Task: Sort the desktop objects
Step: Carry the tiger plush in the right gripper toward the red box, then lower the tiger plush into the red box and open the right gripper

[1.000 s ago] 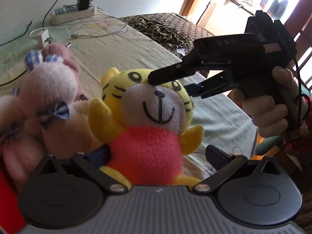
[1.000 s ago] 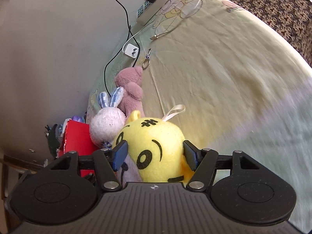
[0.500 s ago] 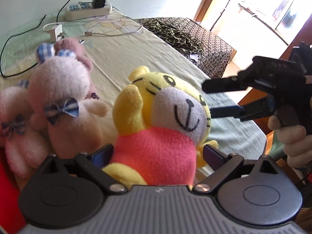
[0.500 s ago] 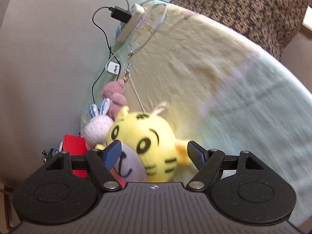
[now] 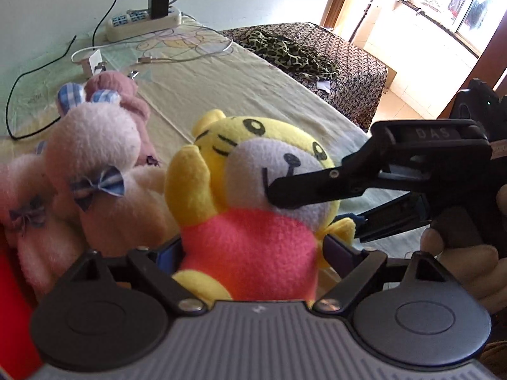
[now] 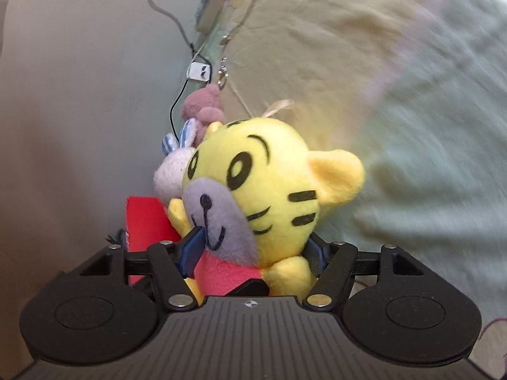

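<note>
At centre frame, both views: a yellow tiger plush [image 5: 253, 190] in a pink-red shirt, its face turned toward the left wrist camera, its head tilted.
Left tool [image 5: 253, 253]: at the bottom middle of its own view, fingers pressed against either side of the plush's pink-red body, clamped on it.
Right tool [image 6: 250, 250]: at the bottom middle of its own view; a blue-padded finger [image 6: 190, 250] touches the grey muzzle and the other sits behind the head by the neck; whether it is squeezing cannot be told.
Right tool, seen from the left view [image 5: 317, 202]: it reaches from the right edge, upper finger tip lying across the plush's muzzle, lower finger behind the plush's arm.
Hand [image 5: 459, 259]: at lower right of the left view, wrapped round the right tool's handle.
Pink bunny plush [image 5: 92, 164]: left of centre, just beside the tiger, with checked blue ears and a blue bow.
Mauve plush [image 5: 123, 95]: behind the bunny, touching it.
Red object [image 6: 145, 218]: left of the tiger in the right view; what it is cannot be told.
Bench [image 5: 253, 79]: covered by a pale yellow-green cloth.
Power strip [image 5: 142, 23]: upper left of the left view, against the wall, a black adapter plugged in.
White cable [image 5: 190, 57]: looping over the cloth below the strip.
</note>
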Demonstrator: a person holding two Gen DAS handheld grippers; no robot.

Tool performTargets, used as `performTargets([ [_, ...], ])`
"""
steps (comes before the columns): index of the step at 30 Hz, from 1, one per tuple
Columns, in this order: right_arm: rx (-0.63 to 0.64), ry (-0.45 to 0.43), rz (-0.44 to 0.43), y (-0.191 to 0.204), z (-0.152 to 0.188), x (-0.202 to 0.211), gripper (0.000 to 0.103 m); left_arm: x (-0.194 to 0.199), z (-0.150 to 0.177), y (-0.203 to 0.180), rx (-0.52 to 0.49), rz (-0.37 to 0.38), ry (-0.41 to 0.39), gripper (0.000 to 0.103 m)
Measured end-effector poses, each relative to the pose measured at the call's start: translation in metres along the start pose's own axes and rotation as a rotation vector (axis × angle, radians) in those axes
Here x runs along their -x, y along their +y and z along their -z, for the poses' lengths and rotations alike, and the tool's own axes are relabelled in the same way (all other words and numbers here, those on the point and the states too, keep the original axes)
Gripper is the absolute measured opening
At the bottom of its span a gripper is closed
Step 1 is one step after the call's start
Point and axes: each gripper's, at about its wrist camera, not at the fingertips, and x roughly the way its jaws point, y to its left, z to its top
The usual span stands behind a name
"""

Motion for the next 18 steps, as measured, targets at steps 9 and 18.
performTargets([
  [9, 0.203, 0.014, -0.012, 0.035, -0.001, 0.023, 0.061, 0.035, 0.011, -0.012, 0.081, -0.012, -0.095, 0.089],
  [18, 0.401, -0.035, -0.121, 0.097, 0.011, 0.034, 0.061, 0.103, 0.008, -0.012, 0.111, -0.060, -0.276, 0.089],
])
